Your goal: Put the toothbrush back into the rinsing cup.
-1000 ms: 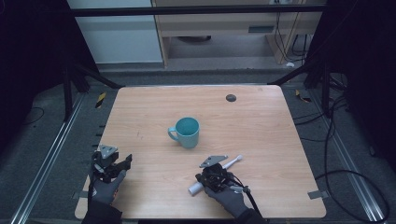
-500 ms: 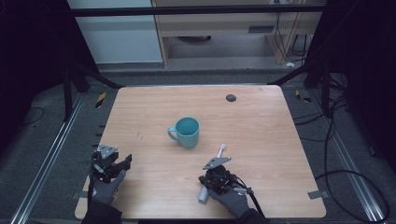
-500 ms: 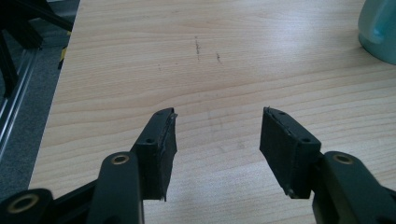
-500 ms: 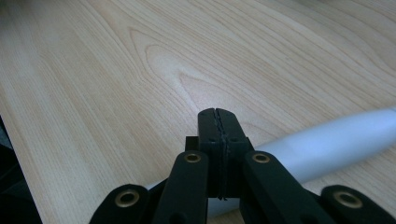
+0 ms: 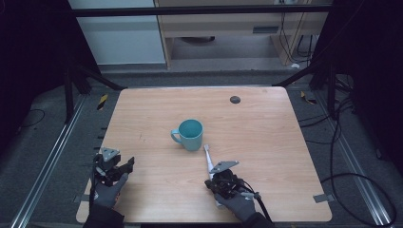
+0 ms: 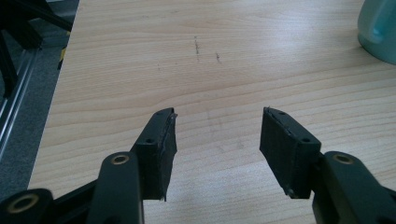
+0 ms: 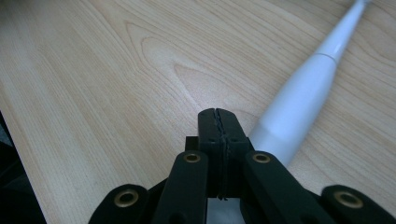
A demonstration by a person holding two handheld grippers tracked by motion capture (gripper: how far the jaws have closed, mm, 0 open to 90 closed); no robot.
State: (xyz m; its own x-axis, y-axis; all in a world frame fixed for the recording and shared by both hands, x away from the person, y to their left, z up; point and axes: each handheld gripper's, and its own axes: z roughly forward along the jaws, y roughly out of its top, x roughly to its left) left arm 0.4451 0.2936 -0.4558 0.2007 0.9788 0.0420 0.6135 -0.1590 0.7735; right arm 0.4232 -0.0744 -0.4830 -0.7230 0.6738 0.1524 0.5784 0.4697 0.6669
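A teal mug point(image 5: 190, 134) stands upright near the middle of the wooden table point(image 5: 266, 142), its handle to the left; its edge shows at the top right of the left gripper view point(image 6: 380, 28). A white electric toothbrush point(image 5: 209, 159) lies flat, its thin head end toward the mug. My right gripper point(image 5: 213, 183) sits over its thick end. In the right gripper view the jaws are pressed together point(image 7: 218, 116) with nothing between them, and the toothbrush point(image 7: 303, 98) runs beside and under them. My left gripper point(image 5: 124, 166) rests open at the front left, over bare wood point(image 6: 217, 135).
A small dark round spot point(image 5: 235, 99) marks the table's far right part. Metal rails point(image 5: 43, 175) run along the floor on the left, and cables point(image 5: 351, 180) lie on the floor to the right. The table's front edge is just behind both hands.
The toothbrush has swung round on the table, from pointing right to pointing up-left at the mug, with the right gripper at its thick end. The left gripper has not moved.
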